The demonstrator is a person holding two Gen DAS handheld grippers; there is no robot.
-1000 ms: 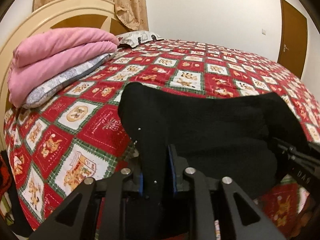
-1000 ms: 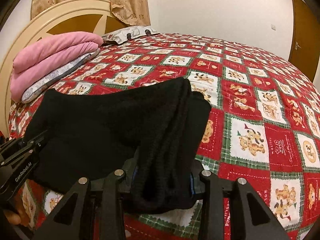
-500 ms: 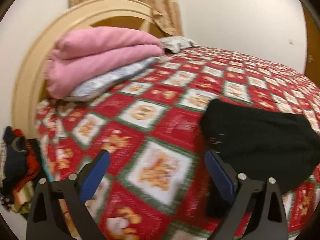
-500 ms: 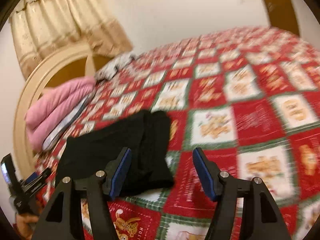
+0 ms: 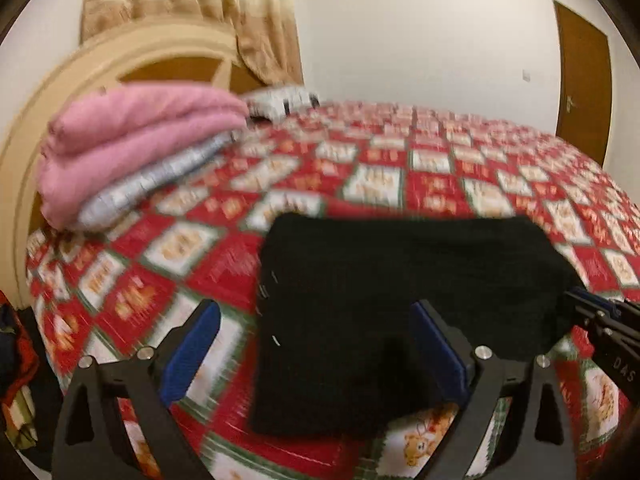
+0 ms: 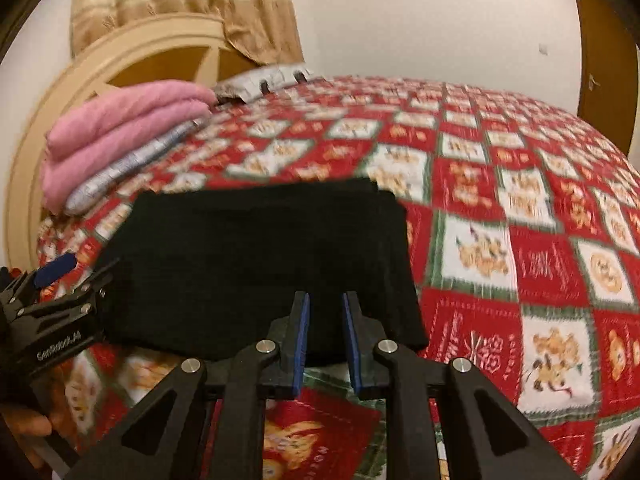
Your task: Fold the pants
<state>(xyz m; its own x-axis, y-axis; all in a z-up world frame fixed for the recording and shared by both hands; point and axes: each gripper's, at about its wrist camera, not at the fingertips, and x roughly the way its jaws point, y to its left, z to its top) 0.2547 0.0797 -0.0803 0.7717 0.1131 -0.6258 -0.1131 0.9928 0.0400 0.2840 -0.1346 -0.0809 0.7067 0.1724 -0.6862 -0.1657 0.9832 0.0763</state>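
The black pants (image 5: 400, 292) lie folded into a flat rectangle on the red patterned bedspread, near its front edge; they also show in the right wrist view (image 6: 260, 264). My left gripper (image 5: 316, 340) is wide open and empty, its jaws straddling the pants' near left part. My right gripper (image 6: 325, 320) is at the pants' near edge, its jaws a narrow gap apart with nothing clamped between them. The right gripper's tip shows at the right of the left wrist view (image 5: 600, 320), and the left gripper shows at the left of the right wrist view (image 6: 56, 304).
A stack of folded pink blankets (image 5: 132, 144) and a pale quilt sits at the bed's left by the curved headboard (image 5: 120, 64). A pillow (image 5: 280, 100) lies behind it. Clothes (image 5: 16, 364) hang off the left side. A brown door (image 5: 582, 88) stands far right.
One second ago both grippers were shut on the pants. They let go and pulled back, then came in again; the left stays wide open, the right jaws have narrowed.
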